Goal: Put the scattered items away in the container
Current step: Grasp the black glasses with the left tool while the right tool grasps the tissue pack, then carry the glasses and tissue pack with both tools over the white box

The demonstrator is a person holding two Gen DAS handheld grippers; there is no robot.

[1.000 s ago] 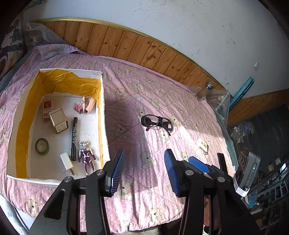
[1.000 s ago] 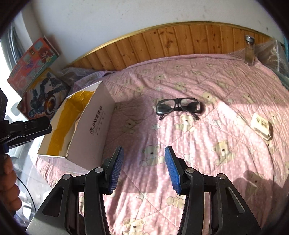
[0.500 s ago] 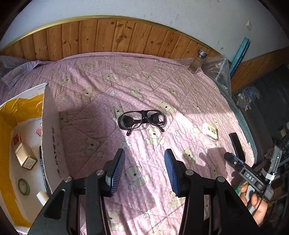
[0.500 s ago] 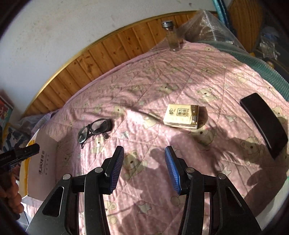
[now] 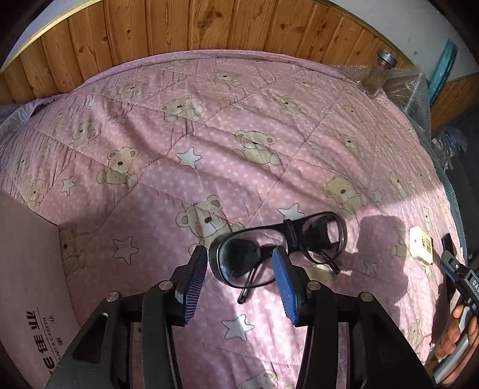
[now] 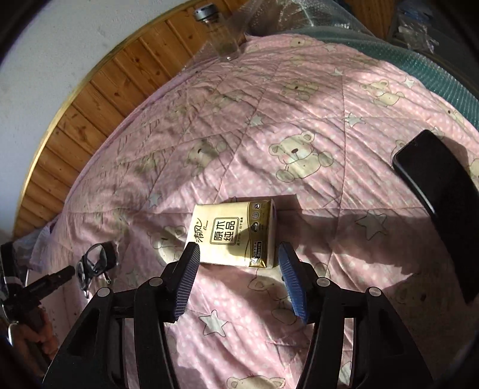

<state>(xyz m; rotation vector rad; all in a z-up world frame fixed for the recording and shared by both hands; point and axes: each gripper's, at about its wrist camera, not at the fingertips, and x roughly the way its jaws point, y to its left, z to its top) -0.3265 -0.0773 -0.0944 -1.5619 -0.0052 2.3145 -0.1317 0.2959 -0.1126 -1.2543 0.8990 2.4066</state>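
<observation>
Left wrist view: pink bear-print quilt (image 5: 239, 143) covers the bed, wood panelling (image 5: 209, 27) behind. Glass jar (image 5: 378, 74) stands at the far right corner beside bubble wrap (image 5: 410, 89). Cardboard box (image 5: 33, 284) wall at the left edge, printed side facing the camera, inside not visible. Black glasses (image 5: 278, 248) lie on the quilt, arms folded under. Left gripper (image 5: 242, 279) sits low over them, jaws spread, one lens between the two blue pads; contact with the frame cannot be told. Tissue pack (image 5: 420, 245) lies farther right, and a hand (image 5: 455, 338) holding the other tool shows at the right edge.

Right wrist view: same quilt, jar (image 6: 221, 33) at the top by the panelling. Tissue pack (image 6: 233, 233) lies flat, printed face up, partly in shadow. Black flat object (image 6: 440, 191) lies to the right, well apart from the pack. Right gripper (image 6: 238, 284) hovers just short of the pack, jaws spread wider than the pack, near edge between the tips, nothing pinched. Glasses (image 6: 92, 264) at far left with the left tool's tip next to them; fingers (image 6: 45, 335) grip its handle.
</observation>
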